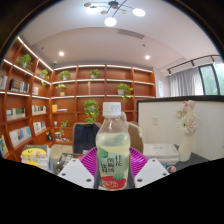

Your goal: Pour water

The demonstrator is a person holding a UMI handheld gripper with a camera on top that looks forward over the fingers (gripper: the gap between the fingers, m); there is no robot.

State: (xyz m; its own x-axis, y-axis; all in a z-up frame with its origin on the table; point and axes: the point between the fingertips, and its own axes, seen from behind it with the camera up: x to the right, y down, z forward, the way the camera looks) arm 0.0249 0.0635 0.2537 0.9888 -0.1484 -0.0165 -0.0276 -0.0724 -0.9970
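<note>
A clear plastic bottle with a pale cap and a white, green and red label stands upright between my gripper's two fingers. The pink pads press against its sides, so the gripper is shut on the bottle. The bottle is raised in front of the camera and holds pale liquid up to its shoulder. Its base is hidden below the fingers. No cup or other vessel shows close to it.
A table lies beyond the bottle, with a yellow object to the left and a white vase of flowers to the right. Wooden shelves with plants and books line the back wall. A window is at the right.
</note>
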